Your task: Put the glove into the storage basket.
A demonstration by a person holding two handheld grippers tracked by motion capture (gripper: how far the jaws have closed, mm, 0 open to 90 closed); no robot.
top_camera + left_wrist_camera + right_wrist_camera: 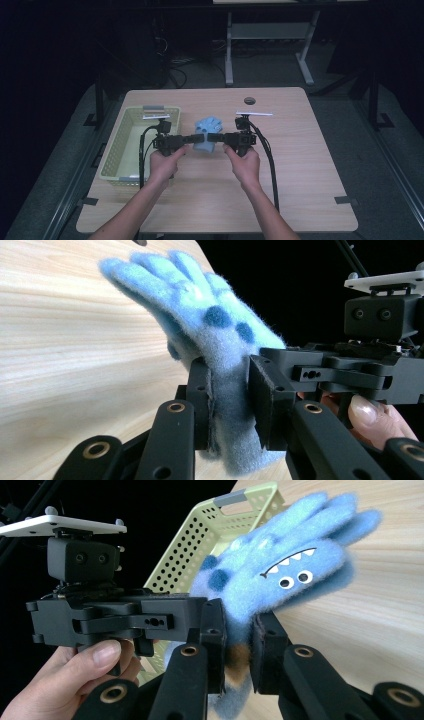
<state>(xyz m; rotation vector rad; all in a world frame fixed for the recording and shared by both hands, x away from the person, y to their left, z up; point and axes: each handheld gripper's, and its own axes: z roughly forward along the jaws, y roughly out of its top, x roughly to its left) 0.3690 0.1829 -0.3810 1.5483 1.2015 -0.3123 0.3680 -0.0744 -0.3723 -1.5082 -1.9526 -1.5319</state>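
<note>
A fuzzy light-blue glove [207,135] with dark blue spots and a monster face hangs above the middle of the wooden table [300,165], held from both sides. My left gripper [199,137] is shut on its cuff from the left; in the left gripper view the glove [210,335] is pinched between the black pads [200,395]. My right gripper [214,138] is shut on the same cuff from the right; in the right gripper view the glove [280,575] shows eyes and teeth, fingers pointing up and away.
A pale yellow-green perforated basket [117,150] stands on the table's left part, just left of my left hand, and appears behind the glove as the basket [200,550]. A white strip [254,114] and a round cable hole [249,100] lie toward the far edge.
</note>
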